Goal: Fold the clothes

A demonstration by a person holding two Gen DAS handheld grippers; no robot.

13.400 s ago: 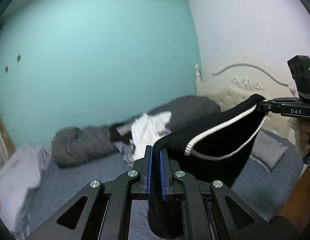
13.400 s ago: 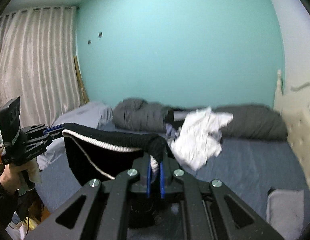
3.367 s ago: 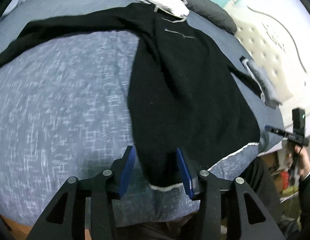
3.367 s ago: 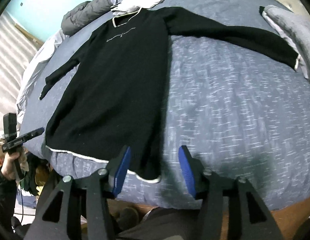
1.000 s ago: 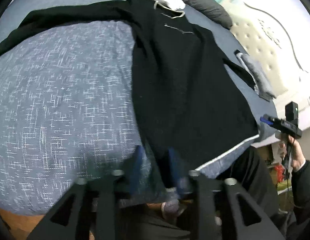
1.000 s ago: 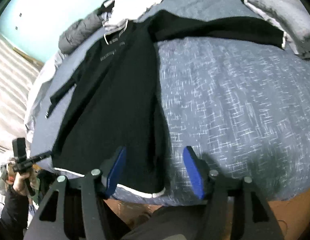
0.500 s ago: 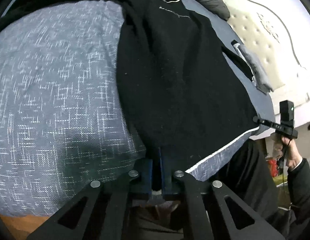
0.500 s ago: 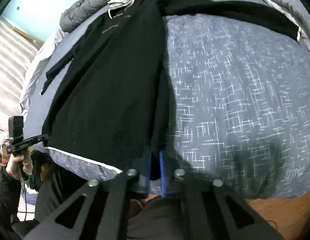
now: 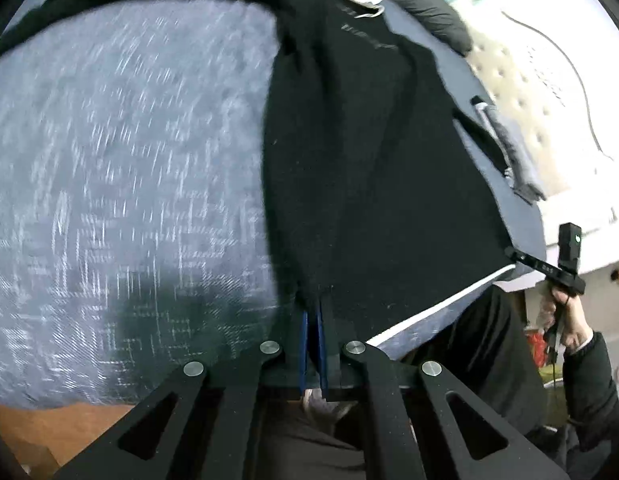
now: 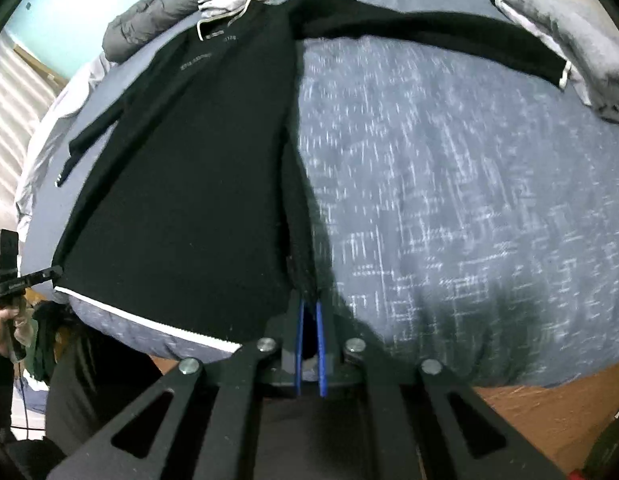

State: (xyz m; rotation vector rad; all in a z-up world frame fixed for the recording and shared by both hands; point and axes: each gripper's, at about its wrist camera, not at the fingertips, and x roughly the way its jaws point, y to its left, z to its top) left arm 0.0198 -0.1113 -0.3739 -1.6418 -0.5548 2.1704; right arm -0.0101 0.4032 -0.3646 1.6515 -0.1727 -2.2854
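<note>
Since 3.4 s earlier both pairs of jaws, then spread, have closed: left gripper [image 9: 312, 312] and right gripper [image 10: 308, 304] each pinch a bottom corner of the one long-sleeved black knit sweater with white-trimmed hem [image 9: 373, 168], spread flat on the blue-grey flecked bed cover [image 10: 449, 184]. Two sleeves extend outward; hem lies along the near mattress edge; open cover flanks both sides

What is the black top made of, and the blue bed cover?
The black top looks like soft matte knit, maybe wool or cotton: it drapes, with a ribbed white hem stripe. The bed cover looks woven, with pale threads flecking blue cloth. Blur hides finer detail.
</note>
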